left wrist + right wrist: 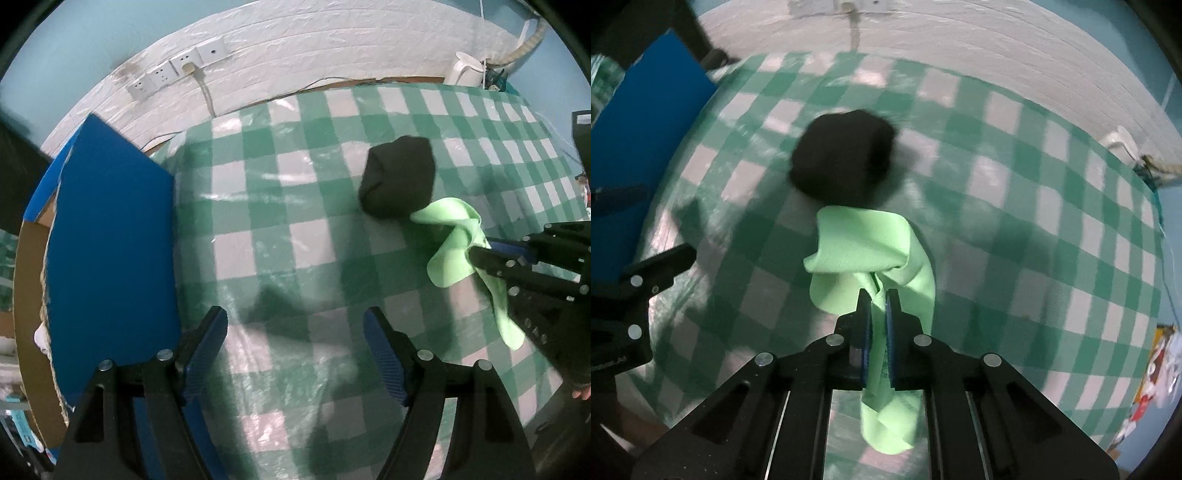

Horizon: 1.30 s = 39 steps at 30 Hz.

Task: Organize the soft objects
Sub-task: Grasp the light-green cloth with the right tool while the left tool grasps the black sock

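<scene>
A light green cloth [871, 251] is pinched between the blue pads of my right gripper [878, 295], which is shut on it; folds of it stick out past the fingertips and a tail hangs below. From the left wrist view the same green cloth [452, 243] sits in the right gripper [480, 251] at the right side. A black rolled soft bundle [399, 176] lies on the table just beyond the cloth, also the black bundle [842, 158]. My left gripper [295, 325] stands open over bare tablecloth, nothing between its fingers.
The table carries a green and white checked cloth [295, 192] under clear plastic. A blue-lined cardboard box [110, 240] stands at the left edge. Wall sockets [177, 70] and a white jug [465, 68] are at the back.
</scene>
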Available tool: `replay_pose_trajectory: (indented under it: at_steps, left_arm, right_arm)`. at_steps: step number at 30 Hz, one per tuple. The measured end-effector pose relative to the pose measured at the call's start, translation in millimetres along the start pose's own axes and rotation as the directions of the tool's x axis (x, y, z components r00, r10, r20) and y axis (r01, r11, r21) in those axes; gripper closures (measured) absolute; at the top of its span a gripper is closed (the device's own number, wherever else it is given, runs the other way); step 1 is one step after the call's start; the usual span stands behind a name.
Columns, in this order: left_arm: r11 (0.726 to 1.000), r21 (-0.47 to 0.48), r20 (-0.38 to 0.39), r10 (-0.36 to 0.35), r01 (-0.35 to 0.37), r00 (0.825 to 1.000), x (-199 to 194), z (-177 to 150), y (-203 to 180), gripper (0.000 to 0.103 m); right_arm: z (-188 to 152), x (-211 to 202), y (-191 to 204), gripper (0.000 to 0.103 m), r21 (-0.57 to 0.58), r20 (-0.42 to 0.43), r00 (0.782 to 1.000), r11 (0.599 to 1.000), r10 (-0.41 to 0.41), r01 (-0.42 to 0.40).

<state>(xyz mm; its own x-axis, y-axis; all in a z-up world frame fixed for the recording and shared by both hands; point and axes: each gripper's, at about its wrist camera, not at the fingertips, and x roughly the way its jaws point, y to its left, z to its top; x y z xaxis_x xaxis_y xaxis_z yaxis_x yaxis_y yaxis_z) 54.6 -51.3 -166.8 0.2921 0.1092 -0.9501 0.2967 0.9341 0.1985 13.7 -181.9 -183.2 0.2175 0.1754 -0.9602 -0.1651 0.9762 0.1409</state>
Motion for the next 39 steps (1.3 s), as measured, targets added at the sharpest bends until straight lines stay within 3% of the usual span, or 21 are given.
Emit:
replay_pose_trajectory:
  at_steps: [5,14,19,25,37,39]
  left_arm:
    - [0.999,0.022,0.023,-0.026,0.026,0.999,-2,12,-16,0.018]
    - [0.997,0.059,0.059,-0.052,0.048,0.997,-1,38,-40,0.016]
    - [0.996,0.067,0.055,-0.069,0.065,0.996,7,48,-44,0.013]
    - [0.992,0.105,0.051,-0.077,0.071,0.996,15,59,-50,0.013]
    - [0.993,0.082,0.036,-0.089,0.086,0.995,36,87,-60,0.013]
    - [0.992,0.082,0.038,-0.094,0.091,0.995,38,89,-62,0.018]
  right_arm:
    - [1,-15,-34,0.097,0.073,0.042,0.999,0.997,-0.003,0.0]
    - [-4,-28,-67,0.097,0.147,0.078,0.997,0.989,0.007,-0.018]
    - [12,-24,-82,0.097,0.164,0.09,0.996,0.986,0.016,-0.031]
    - [18,-19,-91,0.097,0.182,0.097,0.995,0.983,0.013,-0.031]
    - [25,-21,-93,0.097,0.197,0.114,0.993,0.979,0.024,-0.046]
    - [25,-20,-92,0.097,0.198,0.116,0.993,0.979,0.026,-0.049]
